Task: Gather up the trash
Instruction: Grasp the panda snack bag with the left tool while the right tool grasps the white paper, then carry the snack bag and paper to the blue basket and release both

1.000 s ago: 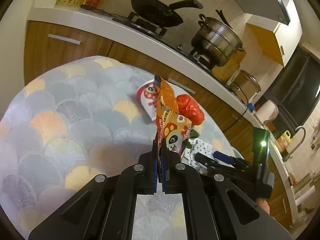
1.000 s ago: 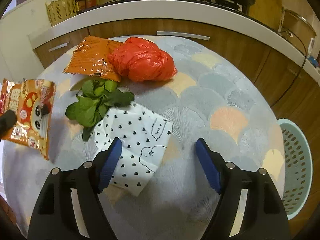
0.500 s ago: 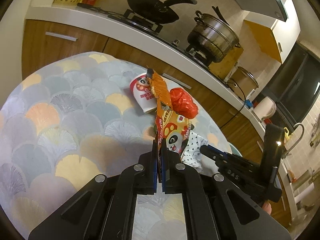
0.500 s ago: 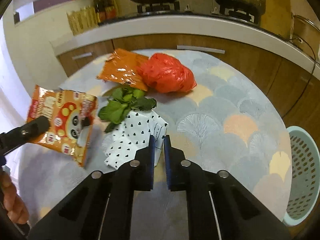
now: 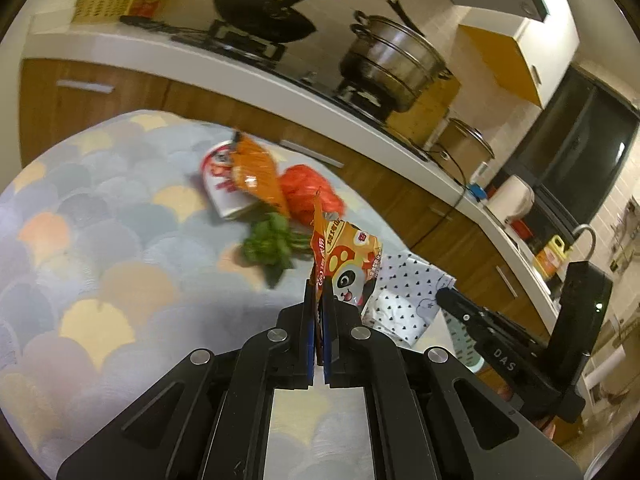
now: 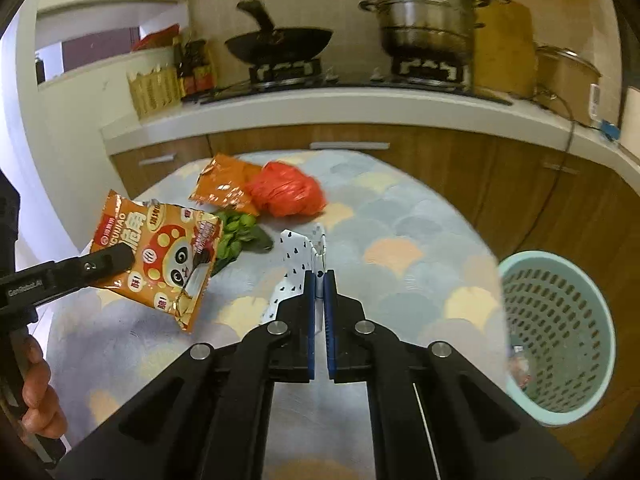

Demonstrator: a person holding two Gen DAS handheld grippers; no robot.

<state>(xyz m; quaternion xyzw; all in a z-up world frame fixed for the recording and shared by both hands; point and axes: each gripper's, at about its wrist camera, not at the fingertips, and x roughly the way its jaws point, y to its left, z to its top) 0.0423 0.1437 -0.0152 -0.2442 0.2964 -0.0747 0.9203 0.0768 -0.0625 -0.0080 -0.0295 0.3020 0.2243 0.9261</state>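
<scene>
The right gripper [image 6: 319, 280] has just been closing and now pinches the edge of the heart-print wrapper [image 6: 298, 264], lifting it off the round table [image 6: 400, 216], presumably to carry it to the teal basket [image 6: 560, 344] beside the table. The left gripper [image 5: 319, 292] is clamped tight on the panda snack bag [image 5: 348, 264], held clear above the table. A red plastic bag [image 6: 286, 194], orange packet [image 6: 222, 188] and leafy greens [image 6: 236, 236] lie uncollected.
</scene>
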